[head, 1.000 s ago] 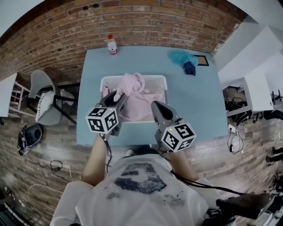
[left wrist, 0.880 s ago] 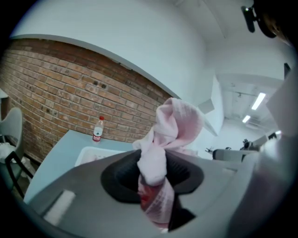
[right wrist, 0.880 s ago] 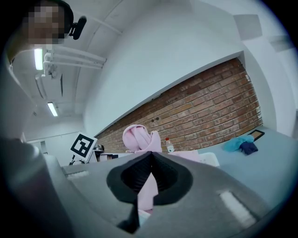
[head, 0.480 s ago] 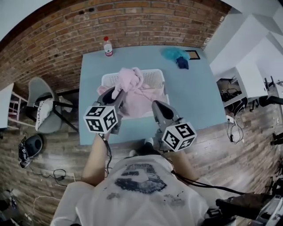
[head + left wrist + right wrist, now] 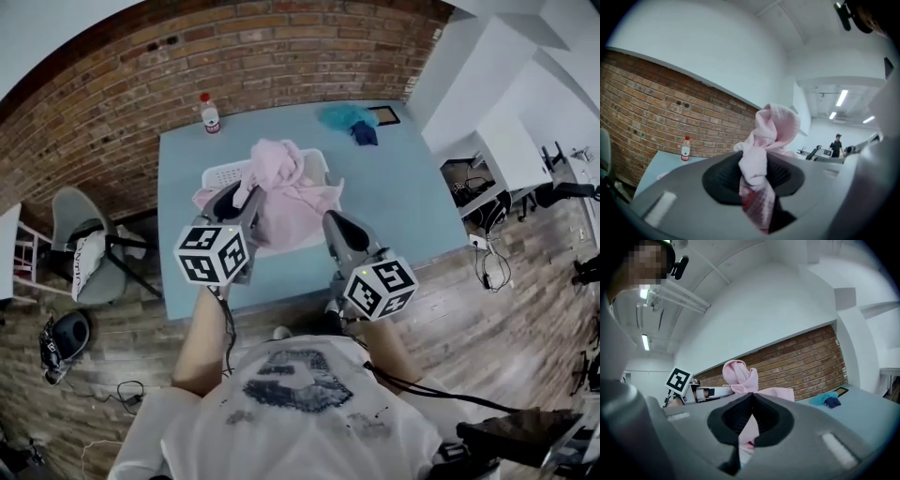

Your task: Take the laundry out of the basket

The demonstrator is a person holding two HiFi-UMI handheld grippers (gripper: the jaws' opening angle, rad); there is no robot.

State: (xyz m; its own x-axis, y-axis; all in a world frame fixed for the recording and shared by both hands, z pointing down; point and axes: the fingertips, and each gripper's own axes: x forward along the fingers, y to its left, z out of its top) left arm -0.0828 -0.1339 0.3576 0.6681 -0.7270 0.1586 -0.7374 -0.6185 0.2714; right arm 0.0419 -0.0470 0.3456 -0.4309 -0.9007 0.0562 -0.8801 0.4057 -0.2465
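Hanging over the white basket, the pink garment is pinched by both tools: the left gripper clamps a bunched fold and the right gripper grips its edge. The basket sits on a blue table, with a bottle at the table's far edge.

Wears a white short-sleeved T-shirt with a dark grey chest print. Grey moulded housings on left gripper and right gripper, each topped by a white cube of black square markers. Fingers black and ribbed. Thin black cable at left, thicker black cable at right.
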